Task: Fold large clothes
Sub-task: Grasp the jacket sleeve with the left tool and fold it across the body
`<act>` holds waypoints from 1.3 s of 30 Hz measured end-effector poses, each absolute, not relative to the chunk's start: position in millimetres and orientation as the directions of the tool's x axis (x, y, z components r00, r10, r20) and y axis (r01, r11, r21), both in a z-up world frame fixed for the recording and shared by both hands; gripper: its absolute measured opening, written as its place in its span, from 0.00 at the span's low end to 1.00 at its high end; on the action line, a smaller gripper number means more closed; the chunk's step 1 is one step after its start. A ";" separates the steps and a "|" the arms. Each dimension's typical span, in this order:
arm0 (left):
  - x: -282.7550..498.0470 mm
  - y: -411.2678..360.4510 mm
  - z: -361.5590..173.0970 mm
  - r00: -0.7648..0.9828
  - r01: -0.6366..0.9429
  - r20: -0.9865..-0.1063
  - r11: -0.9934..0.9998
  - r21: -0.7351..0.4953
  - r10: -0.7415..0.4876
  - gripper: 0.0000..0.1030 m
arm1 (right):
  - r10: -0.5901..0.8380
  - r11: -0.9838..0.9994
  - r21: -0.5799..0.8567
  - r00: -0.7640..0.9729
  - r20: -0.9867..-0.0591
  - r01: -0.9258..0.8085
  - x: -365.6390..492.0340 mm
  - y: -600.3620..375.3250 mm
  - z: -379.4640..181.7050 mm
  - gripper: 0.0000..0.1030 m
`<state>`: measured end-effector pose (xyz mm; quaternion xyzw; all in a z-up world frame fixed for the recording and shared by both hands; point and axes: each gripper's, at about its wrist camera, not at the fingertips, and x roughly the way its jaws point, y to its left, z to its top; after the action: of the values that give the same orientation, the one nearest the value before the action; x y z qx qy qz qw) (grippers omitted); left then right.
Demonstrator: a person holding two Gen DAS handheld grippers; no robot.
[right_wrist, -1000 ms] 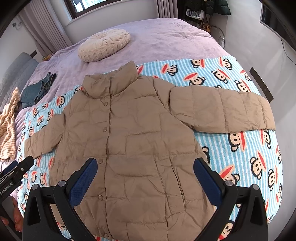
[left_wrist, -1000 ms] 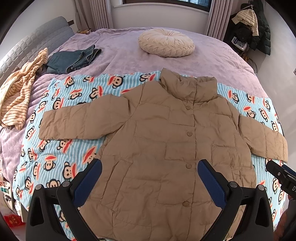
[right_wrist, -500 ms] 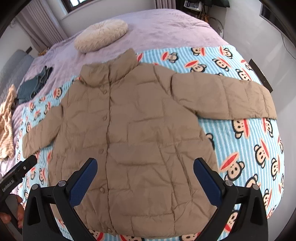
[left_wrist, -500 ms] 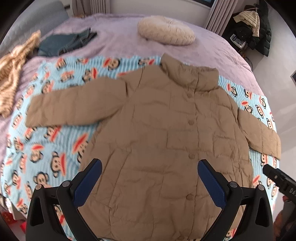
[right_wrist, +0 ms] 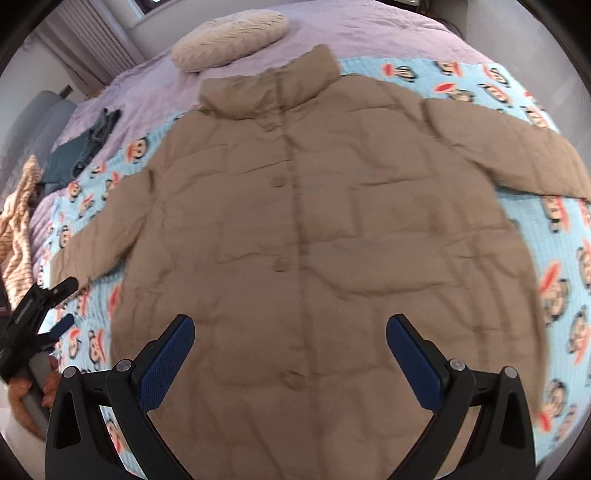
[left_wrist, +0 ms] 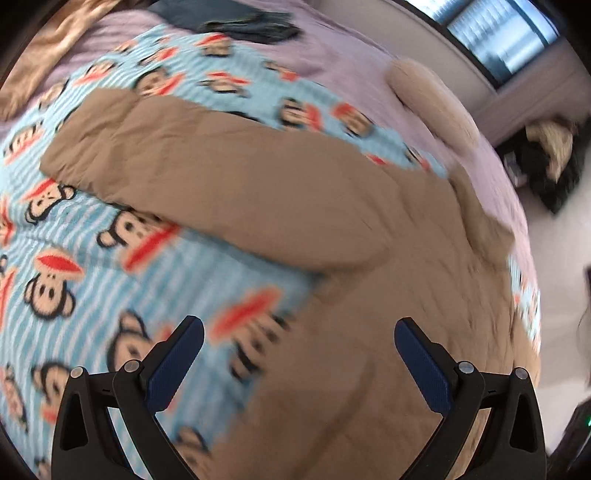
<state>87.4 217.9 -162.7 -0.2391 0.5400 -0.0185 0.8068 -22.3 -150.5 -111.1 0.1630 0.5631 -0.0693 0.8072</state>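
Observation:
A tan puffer jacket (right_wrist: 314, 229) lies flat and buttoned on a blue monkey-print blanket (right_wrist: 561, 266), sleeves spread out. In the left wrist view the jacket's left sleeve (left_wrist: 207, 173) stretches across the blanket (left_wrist: 74, 295), and the view is blurred. My left gripper (left_wrist: 299, 354) is open and empty, above the jacket's side edge below that sleeve. It also shows in the right wrist view (right_wrist: 37, 314) near the sleeve cuff. My right gripper (right_wrist: 290, 347) is open and empty over the lower front of the jacket.
A round cream cushion (right_wrist: 229, 37) lies on the purple bedspread (right_wrist: 369, 33) behind the collar. Folded jeans (right_wrist: 77, 151) and a striped orange garment (right_wrist: 18, 229) lie at the left. Dark clothes (left_wrist: 546, 155) hang beyond the bed's right side.
Both grippers have dropped closer to the jacket. The left one has swung left toward the left sleeve; the right one has moved in over the jacket's front. Both stay open.

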 end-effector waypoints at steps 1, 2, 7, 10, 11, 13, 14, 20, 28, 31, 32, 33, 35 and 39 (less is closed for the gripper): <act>94.9 235.1 -174.4 0.430 -0.251 -0.851 0.866 -0.432 -0.300 1.00 | 0.075 0.939 0.185 0.354 -0.932 0.289 -21.2 -144.4 -115.9 1.00; 100.3 246.1 -183.0 0.439 -0.267 -0.844 0.852 -0.450 -0.308 1.00 | 0.092 0.943 0.189 0.333 -0.938 0.272 -18.3 -135.5 -125.0 1.00; 132.1 285.0 -226.2 0.461 -0.321 -0.814 0.788 -0.525 -0.354 1.00 | 0.142 0.949 0.206 0.259 -0.955 0.238 -6.0 -108.3 -154.3 1.00; 153.9 301.7 -236.7 0.491 -0.338 -0.785 0.749 -0.571 -0.377 1.00 | 0.149 0.948 0.217 0.276 -0.949 0.235 -0.9 -100.0 -158.1 1.00; 160.6 307.2 -236.2 0.505 -0.343 -0.779 0.742 -0.577 -0.372 1.00 | 0.147 0.948 0.219 0.289 -0.946 0.233 2.4 -98.7 -157.1 1.00; 175.5 321.0 -235.0 0.535 -0.358 -0.771 0.733 -0.578 -0.347 1.00 | 0.154 0.944 0.231 0.307 -0.939 0.234 9.2 -96.9 -152.9 1.00; 181.9 326.8 -234.2 0.544 -0.366 -0.771 0.734 -0.573 -0.331 0.98 | 0.159 0.942 0.239 0.313 -0.936 0.237 12.4 -97.1 -150.2 1.00; 212.5 352.2 -242.7 0.526 -0.342 -0.757 0.718 -0.606 -0.388 0.17 | 0.163 0.941 0.254 0.362 -0.918 0.223 48.2 -84.3 -137.7 1.00; 196.7 338.6 -177.2 0.617 -0.168 -0.689 0.791 -0.588 -0.381 0.17 | 0.279 0.912 0.360 0.343 -0.897 0.198 106.5 -44.8 -162.5 0.24; 191.1 323.9 -146.2 0.643 -0.077 -0.667 0.834 -0.546 -0.377 0.17 | 0.326 0.904 0.403 0.378 -0.867 0.143 129.2 -23.5 -171.8 0.24; 189.6 317.5 -137.4 0.649 -0.051 -0.662 0.848 -0.528 -0.373 0.17 | 0.344 0.900 0.417 0.383 -0.857 0.126 135.3 -17.3 -175.0 0.24; 188.1 312.4 -130.3 0.654 -0.030 -0.657 0.855 -0.518 -0.375 0.17 | 0.380 0.887 0.449 0.381 -0.843 0.109 144.9 -8.2 -181.6 0.24; 183.8 297.1 -114.6 0.660 0.012 -0.649 0.869 -0.495 -0.379 0.17 | 0.426 0.864 0.492 0.364 -0.828 0.108 156.1 0.8 -193.8 0.24; 175.3 256.1 -86.1 0.667 0.102 -0.644 0.901 -0.421 -0.376 0.17 | 0.499 0.822 0.548 0.269 -0.824 0.154 169.5 9.4 -238.7 0.23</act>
<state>175.3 256.1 -86.1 -0.1775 0.3858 -0.1334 0.8955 169.5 9.4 -238.7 0.2750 0.5934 0.1152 0.7476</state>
